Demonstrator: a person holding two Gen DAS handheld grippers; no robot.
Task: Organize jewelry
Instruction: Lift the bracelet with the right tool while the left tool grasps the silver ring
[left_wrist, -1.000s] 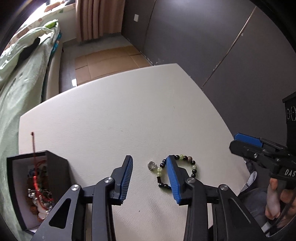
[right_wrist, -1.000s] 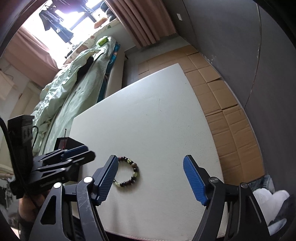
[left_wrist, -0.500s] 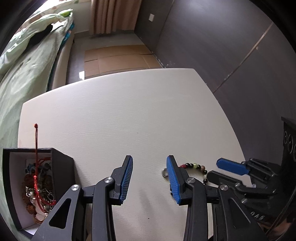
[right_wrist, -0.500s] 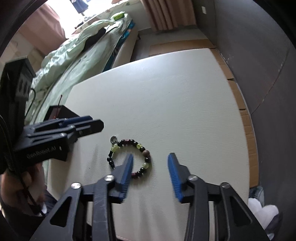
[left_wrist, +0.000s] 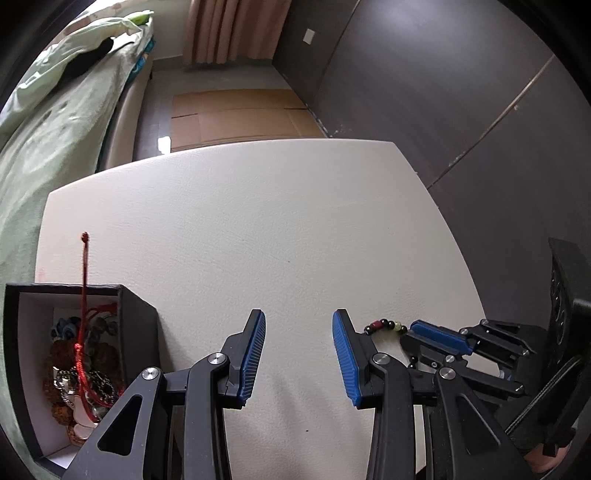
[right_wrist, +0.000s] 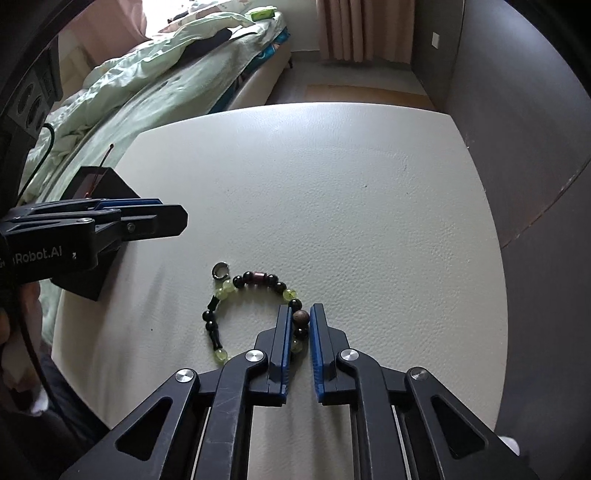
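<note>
Right gripper (right_wrist: 300, 316) has just been closing — pads now pinch the bracelet's (right_wrist: 255, 277) near arc. Left gripper (left_wrist: 298, 334) open, empty. Box (left_wrist: 138, 306) lies left — lift, carry across.

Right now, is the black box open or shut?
Open: the black box has no lid on, and jewelry and a red cord show inside.

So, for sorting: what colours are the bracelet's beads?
Black, pale green and brown on the bracelet; clearest in the right wrist view.
</note>
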